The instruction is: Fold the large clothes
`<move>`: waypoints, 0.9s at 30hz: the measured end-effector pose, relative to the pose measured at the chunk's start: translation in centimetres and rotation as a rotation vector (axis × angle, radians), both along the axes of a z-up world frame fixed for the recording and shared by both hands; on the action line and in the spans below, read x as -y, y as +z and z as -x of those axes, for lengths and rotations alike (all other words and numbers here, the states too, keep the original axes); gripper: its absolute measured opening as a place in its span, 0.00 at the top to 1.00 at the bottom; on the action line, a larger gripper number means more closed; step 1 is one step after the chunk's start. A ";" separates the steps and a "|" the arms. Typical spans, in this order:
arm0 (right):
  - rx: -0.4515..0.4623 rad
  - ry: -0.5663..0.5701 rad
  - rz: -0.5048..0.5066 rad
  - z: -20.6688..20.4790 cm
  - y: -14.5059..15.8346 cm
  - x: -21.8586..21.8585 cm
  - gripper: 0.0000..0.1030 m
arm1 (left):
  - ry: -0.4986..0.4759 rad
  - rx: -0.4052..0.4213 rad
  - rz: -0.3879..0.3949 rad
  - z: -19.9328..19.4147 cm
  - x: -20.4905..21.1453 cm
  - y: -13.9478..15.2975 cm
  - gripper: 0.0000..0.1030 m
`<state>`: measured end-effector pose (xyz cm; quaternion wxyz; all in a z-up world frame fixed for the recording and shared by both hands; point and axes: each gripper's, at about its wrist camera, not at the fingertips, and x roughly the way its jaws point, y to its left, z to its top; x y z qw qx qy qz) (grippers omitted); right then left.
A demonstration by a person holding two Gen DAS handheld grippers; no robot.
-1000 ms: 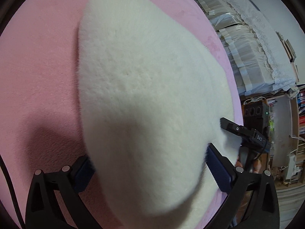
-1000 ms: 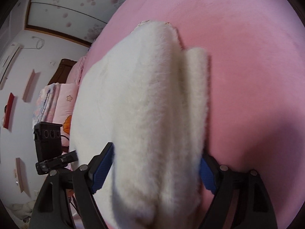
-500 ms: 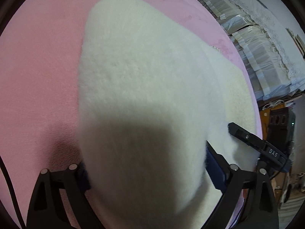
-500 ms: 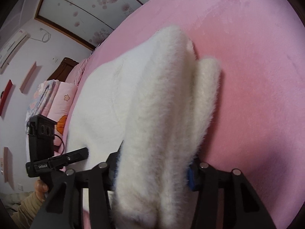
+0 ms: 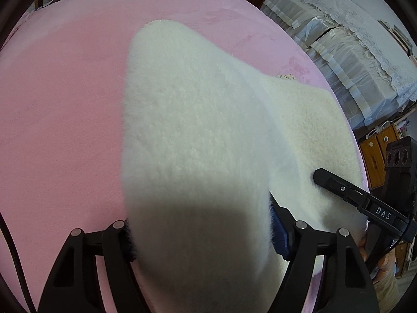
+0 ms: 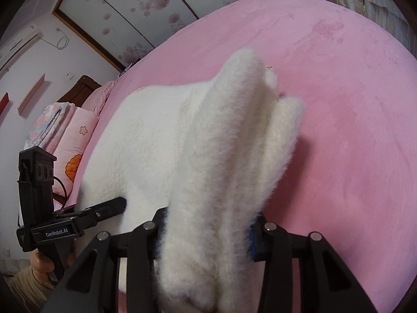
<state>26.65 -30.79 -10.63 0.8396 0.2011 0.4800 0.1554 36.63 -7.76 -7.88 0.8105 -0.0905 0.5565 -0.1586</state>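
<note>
A fluffy white garment (image 5: 198, 135) lies on a bed covered with a pink blanket (image 5: 60, 109), near the blanket's edge. Both grippers have hold of its near end, which rises off the blanket toward the cameras.

The left gripper (image 5: 200, 237) has a thick bundle of the white fleece between its fingers. Its jaws are closing, and the fleece fills the whole gap, bulging against the blue pad (image 5: 280, 237) on the right side.

The right gripper (image 6: 206, 232) grips a narrower, gathered fold of the same garment. Its jaws are closing too, and the pile is squeezed between the fingers, with a second soft flap (image 6: 284, 135) hanging just beside the main fold.

In each view the other gripper shows at the edge, its black finger touching the fleece, with a hand (image 6: 41, 260) in a beige sleeve holding the handle. Beyond the bed stand stacked pink bedding (image 6: 60, 127) and a cloth-draped pile (image 5: 346, 52).
</note>
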 end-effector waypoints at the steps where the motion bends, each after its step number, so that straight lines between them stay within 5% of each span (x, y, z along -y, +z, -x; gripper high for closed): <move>1: -0.003 -0.001 -0.004 0.5 0.2 -0.5 0.60 | 0.000 -0.001 -0.003 0.4 -0.7 0.4 0.28; 13: 0.027 0.094 -0.063 1.7 3.6 -12.7 0.60 | 0.056 0.036 -0.042 3.5 -15.0 6.1 0.28; 21: 0.059 0.172 -0.120 -5.0 4.1 -25.3 0.60 | 0.082 0.101 -0.084 -2.6 -28.2 7.9 0.28; 27: 0.091 0.151 -0.145 -11.2 1.5 -32.6 0.60 | 0.100 0.130 -0.081 -9.9 -36.4 5.0 0.28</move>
